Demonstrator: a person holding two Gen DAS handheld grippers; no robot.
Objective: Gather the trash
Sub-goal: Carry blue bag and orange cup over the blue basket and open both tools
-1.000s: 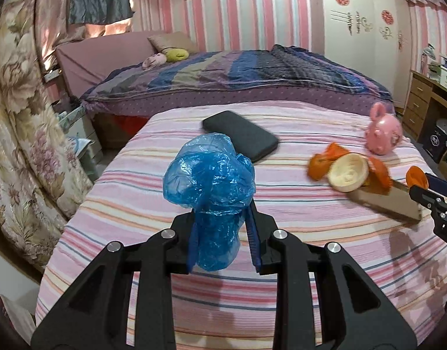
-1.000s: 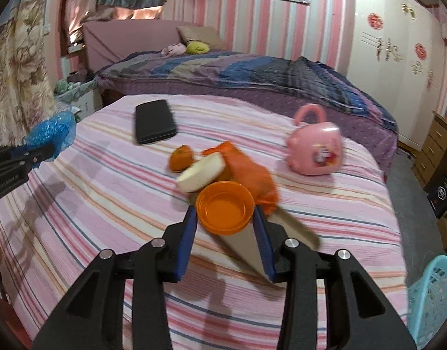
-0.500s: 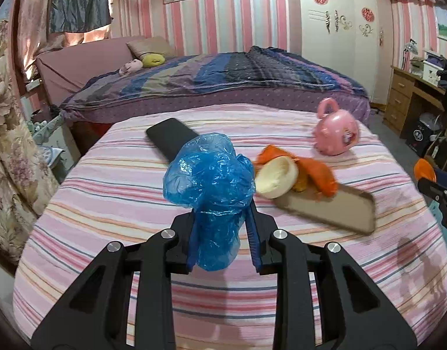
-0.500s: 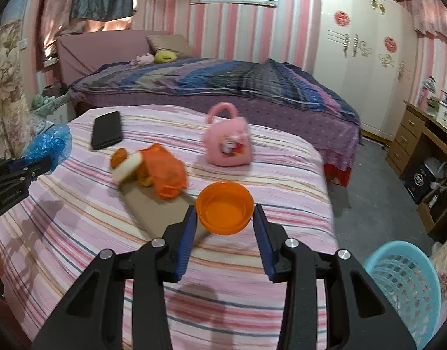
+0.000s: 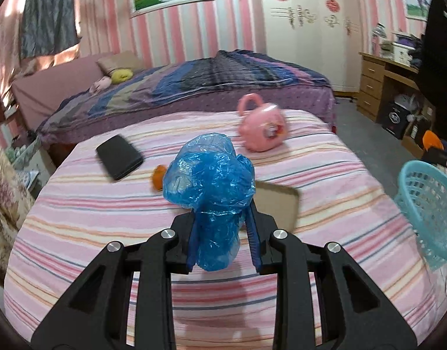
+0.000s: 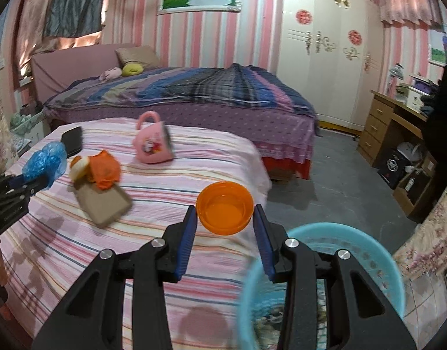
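While left claw [image 5: 222, 234] grips blue bag [image 5: 210, 183], orange bowl [image 6: 224, 207] sits between right claw [image 6: 226, 239] pads

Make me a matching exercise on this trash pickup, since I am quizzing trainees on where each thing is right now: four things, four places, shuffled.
Things:
1. blue plastic bag
2. orange bowl
3. pink toy bag
4. blue basket

Places:
A. lying on the striped bedspread
B. between the right gripper's fingers
C. on the floor beside the bed
D. between the left gripper's fingers

Pairs: 1-D, 2-B, 3-A, 4-C
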